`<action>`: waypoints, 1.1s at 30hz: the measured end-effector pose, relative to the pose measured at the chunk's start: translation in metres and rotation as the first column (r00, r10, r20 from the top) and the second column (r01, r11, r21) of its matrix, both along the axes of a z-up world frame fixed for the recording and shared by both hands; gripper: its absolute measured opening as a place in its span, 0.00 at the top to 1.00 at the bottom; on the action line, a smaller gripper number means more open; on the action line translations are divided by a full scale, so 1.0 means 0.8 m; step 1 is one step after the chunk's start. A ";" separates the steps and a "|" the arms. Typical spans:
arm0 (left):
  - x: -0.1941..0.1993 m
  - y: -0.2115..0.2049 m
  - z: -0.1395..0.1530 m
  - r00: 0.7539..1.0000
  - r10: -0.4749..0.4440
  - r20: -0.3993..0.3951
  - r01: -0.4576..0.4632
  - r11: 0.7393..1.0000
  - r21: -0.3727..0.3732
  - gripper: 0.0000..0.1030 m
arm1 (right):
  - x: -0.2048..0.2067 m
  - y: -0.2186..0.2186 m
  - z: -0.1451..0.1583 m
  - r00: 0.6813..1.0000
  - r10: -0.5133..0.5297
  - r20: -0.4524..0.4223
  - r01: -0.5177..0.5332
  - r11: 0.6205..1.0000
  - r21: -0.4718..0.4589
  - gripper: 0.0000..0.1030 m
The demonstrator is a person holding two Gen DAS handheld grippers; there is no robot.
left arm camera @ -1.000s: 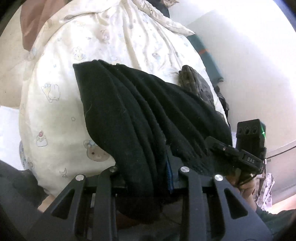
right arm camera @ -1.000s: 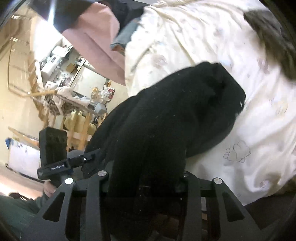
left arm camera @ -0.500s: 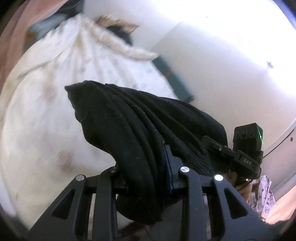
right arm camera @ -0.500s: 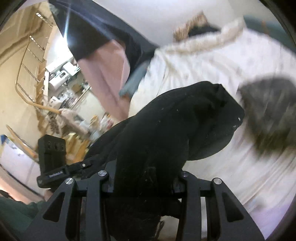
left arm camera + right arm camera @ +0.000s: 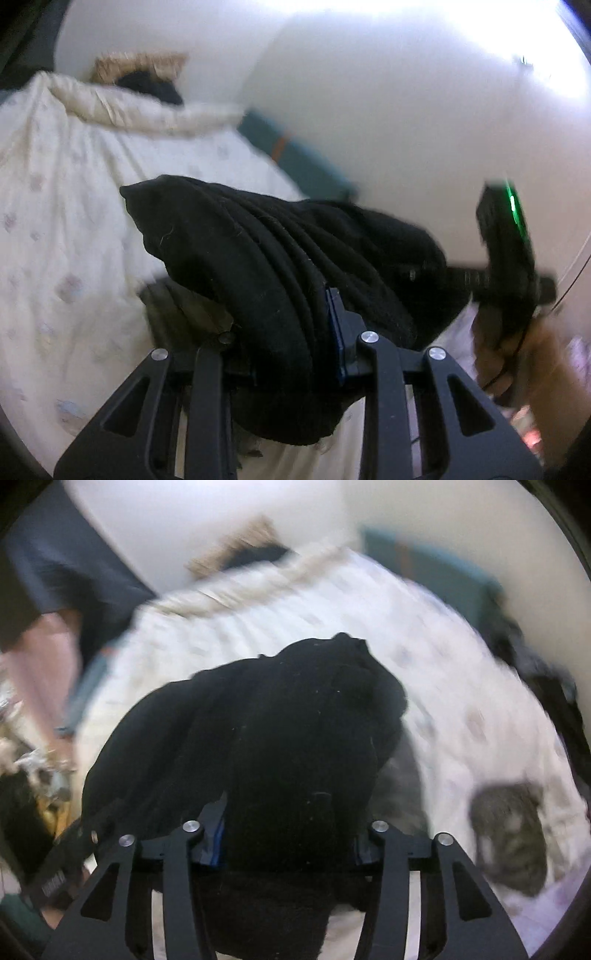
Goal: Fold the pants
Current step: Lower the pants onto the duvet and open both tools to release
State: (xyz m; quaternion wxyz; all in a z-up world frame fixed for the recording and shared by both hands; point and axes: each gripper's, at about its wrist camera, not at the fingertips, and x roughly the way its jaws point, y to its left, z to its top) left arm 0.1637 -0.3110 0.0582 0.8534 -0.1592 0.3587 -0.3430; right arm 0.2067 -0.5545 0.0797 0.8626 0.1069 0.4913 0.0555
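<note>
Above the quilt [image 5: 74, 229], the pants [image 5: 280, 258] hang bunched between both grippers, lifted clear of the bedding. Left gripper [image 5: 291, 354] is clamped on a thick gather of black cloth, and right gripper [image 5: 288, 834] is likewise closed on its own bunch. A grey garment [image 5: 513, 834] lies on the quilt toward its right edge. Judging by this, the pants are mid-carry, not yet spread. Next move likely calls for lowering them onto bare quilt and pulling the grippers apart to flatten the fabric.
</note>
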 end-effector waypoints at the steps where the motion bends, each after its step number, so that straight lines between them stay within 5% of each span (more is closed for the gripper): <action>1: 0.006 -0.026 -0.028 0.999 -0.013 -0.032 0.014 0.999 0.029 0.75 | 0.010 -0.014 -0.025 0.998 -0.032 -0.046 0.031 0.999 -0.037 0.46; 5: -0.002 -0.063 -0.129 0.976 0.000 -0.219 0.037 0.986 0.164 0.64 | 0.028 -0.035 -0.161 0.938 -0.131 -0.321 0.069 0.978 -0.198 0.36; 7: -0.018 -0.059 -0.154 0.958 -0.018 -0.286 0.068 0.984 0.163 0.40 | 0.024 -0.042 -0.186 0.911 -0.177 -0.372 0.082 0.963 -0.256 0.06; 11: -0.042 -0.034 -0.159 0.959 -0.059 -0.277 0.119 0.971 0.206 0.28 | 0.016 -0.073 -0.192 0.825 -0.212 -0.524 0.110 0.969 -0.219 0.00; 14: -0.053 -0.006 -0.127 0.975 -0.068 -0.210 0.117 0.966 0.230 0.24 | 0.019 -0.071 -0.140 0.871 -0.226 -0.436 0.073 0.937 -0.341 0.00; 17: -0.047 0.013 -0.081 0.998 -0.027 -0.054 0.038 0.974 0.223 0.24 | 0.021 -0.069 -0.089 0.919 -0.279 -0.279 0.137 0.889 -0.438 0.00; 19: -0.028 0.014 -0.057 0.999 0.039 0.026 -0.043 0.980 0.192 0.24 | 0.025 -0.069 -0.072 0.931 -0.311 -0.193 0.210 0.886 -0.413 0.00; 21: 0.006 -0.009 -0.055 1.000 0.018 -0.019 -0.014 0.984 0.176 0.23 | 0.044 -0.071 -0.085 0.929 -0.316 -0.194 0.225 0.896 -0.383 0.00; 27: 0.058 -0.103 -0.169 0.946 0.032 -0.322 0.116 0.896 0.429 0.20 | 0.062 -0.076 -0.186 0.872 -0.380 -0.310 0.213 0.863 -0.458 0.00; 30: 0.058 -0.117 -0.204 0.936 0.042 -0.349 0.125 0.888 0.442 0.09 | 0.058 -0.081 -0.229 0.834 -0.428 -0.349 0.270 0.867 -0.419 0.01; 33: 0.051 -0.120 -0.201 0.947 0.040 -0.318 0.112 0.889 0.445 0.08 | 0.054 -0.085 -0.229 0.818 -0.462 -0.342 0.315 0.858 -0.406 0.01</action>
